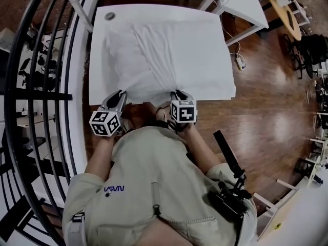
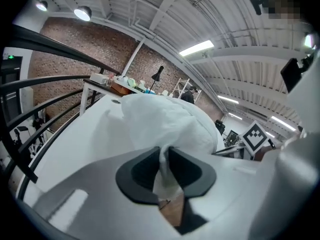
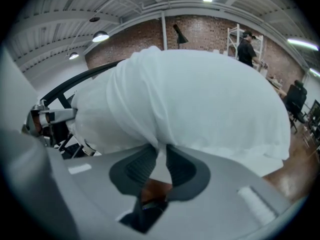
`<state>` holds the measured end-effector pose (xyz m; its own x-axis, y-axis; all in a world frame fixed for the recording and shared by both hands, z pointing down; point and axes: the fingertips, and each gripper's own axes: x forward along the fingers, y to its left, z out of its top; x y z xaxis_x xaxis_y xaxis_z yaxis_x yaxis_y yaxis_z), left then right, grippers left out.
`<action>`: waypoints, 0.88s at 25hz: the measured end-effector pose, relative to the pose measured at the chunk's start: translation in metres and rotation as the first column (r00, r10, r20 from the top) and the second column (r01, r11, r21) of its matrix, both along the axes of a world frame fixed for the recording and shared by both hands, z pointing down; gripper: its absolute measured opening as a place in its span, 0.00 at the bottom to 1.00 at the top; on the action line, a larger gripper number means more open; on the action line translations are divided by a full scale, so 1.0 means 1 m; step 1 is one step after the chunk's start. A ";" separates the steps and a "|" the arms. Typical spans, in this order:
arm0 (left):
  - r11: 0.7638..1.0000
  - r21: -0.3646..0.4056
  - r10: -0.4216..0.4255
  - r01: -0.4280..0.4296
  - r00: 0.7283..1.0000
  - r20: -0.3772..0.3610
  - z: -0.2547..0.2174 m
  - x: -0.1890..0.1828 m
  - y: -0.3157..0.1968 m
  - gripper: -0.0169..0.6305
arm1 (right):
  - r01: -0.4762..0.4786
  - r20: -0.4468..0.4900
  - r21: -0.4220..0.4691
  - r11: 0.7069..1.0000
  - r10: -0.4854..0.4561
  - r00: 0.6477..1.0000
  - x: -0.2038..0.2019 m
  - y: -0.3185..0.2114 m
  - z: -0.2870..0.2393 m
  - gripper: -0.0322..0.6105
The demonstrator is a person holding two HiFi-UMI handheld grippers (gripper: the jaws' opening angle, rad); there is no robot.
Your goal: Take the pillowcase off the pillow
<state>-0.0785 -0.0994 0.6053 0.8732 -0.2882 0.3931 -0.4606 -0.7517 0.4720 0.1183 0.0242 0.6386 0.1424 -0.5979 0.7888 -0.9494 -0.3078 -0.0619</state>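
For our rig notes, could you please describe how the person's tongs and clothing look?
The left tongs and right tongs are light grey with dark pads; each carries a white cube with black square markers. The shirt is beige.

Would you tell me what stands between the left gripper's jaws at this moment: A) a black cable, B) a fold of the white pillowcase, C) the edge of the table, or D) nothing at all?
B: in the left gripper view, a fold of the white pillowcase runs down between the jaws of the left gripper.
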 end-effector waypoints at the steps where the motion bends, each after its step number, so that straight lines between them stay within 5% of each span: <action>1: 1.000 0.006 0.001 -0.001 1.000 -0.018 -0.007 0.000 0.002 0.14 | 0.009 0.010 0.001 1.000 -0.009 1.000 -0.002 0.002 -0.003 0.17; 7: 0.995 0.094 -0.020 0.027 0.997 -0.075 -0.054 -0.008 0.003 0.23 | 0.065 0.049 0.035 0.997 -0.066 0.997 -0.016 0.010 -0.038 0.23; 13: 0.986 0.152 -0.051 0.071 0.990 -0.134 -0.095 0.000 -0.014 0.24 | 0.158 0.003 0.181 0.971 -0.162 0.987 -0.033 -0.015 -0.099 0.23; 22: 0.980 0.161 -0.112 0.120 0.992 -0.059 -0.099 0.019 -0.020 0.31 | 0.229 -0.055 0.327 0.917 -0.224 0.973 -0.024 -0.041 -0.142 0.23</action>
